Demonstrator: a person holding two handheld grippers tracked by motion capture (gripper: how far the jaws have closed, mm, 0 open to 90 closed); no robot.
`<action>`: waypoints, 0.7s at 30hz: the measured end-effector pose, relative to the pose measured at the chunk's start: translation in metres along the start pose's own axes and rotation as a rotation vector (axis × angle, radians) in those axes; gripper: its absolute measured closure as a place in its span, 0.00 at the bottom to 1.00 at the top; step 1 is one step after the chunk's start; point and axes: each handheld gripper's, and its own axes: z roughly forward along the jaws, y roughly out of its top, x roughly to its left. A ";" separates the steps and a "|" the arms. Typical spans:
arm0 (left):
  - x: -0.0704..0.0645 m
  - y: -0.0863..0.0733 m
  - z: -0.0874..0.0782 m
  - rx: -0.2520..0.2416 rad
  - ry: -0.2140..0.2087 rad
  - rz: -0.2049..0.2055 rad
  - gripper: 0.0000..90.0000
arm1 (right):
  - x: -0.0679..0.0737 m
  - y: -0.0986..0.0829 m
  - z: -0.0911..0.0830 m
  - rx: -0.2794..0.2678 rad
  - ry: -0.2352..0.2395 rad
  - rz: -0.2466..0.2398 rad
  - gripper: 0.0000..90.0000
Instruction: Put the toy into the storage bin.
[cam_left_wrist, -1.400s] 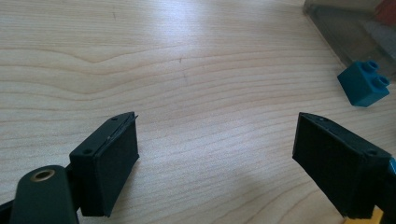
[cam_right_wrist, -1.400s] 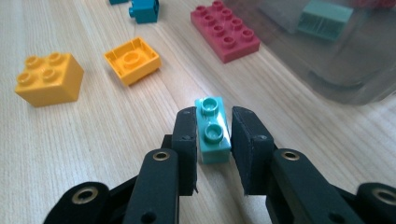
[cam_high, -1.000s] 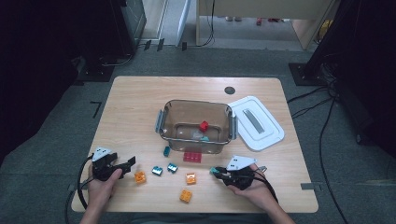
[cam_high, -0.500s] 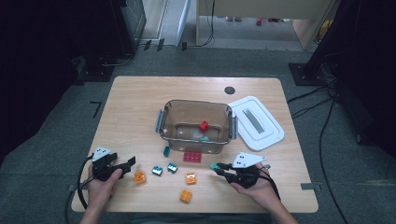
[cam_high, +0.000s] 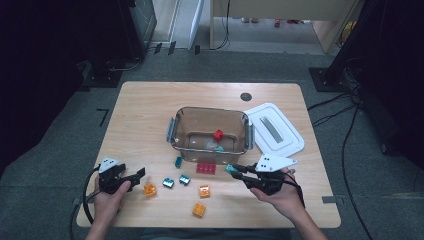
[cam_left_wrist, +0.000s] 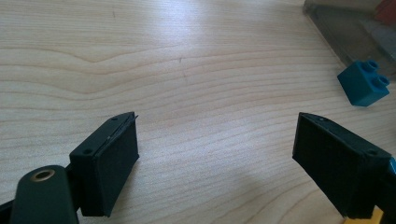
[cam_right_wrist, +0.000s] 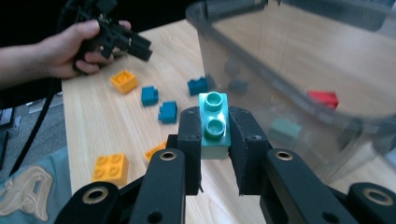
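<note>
My right gripper (cam_high: 233, 170) is shut on a teal two-stud brick (cam_right_wrist: 214, 125), held off the table just in front of the clear plastic bin (cam_high: 176, 131). A red brick (cam_high: 218, 134) and a pale teal brick (cam_high: 218, 147) lie inside the bin. At the table's front left my left gripper (cam_high: 138, 175) stands open above bare wood, nothing between its jaws (cam_left_wrist: 217, 154). An orange brick (cam_high: 149, 189) sits just right of it. A blue brick (cam_left_wrist: 364, 84) lies further ahead of the left gripper, near the bin's corner.
Loose bricks lie between the grippers: two blue (cam_high: 167, 183) (cam_high: 184, 179), two orange (cam_high: 204, 191) (cam_high: 199, 209), a flat red one (cam_high: 205, 168) and a teal-blue one (cam_high: 178, 161) by the bin. The white lid (cam_high: 274, 129) lies right of the bin.
My right gripper has lifted and moved a little toward the bin with the teal brick in it. The left gripper has stayed put and open.
</note>
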 end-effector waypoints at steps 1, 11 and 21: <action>0.000 0.000 0.000 0.000 0.000 0.000 0.16 | 0.001 0.007 -0.003 -0.010 0.001 -0.003 0.85; 0.000 0.000 0.000 0.002 0.000 0.005 0.16 | 0.000 0.035 -0.011 -0.044 -0.002 -0.024 0.85; 0.000 0.000 0.000 0.003 0.000 0.005 0.16 | -0.008 0.063 -0.010 -0.074 -0.020 -0.044 0.85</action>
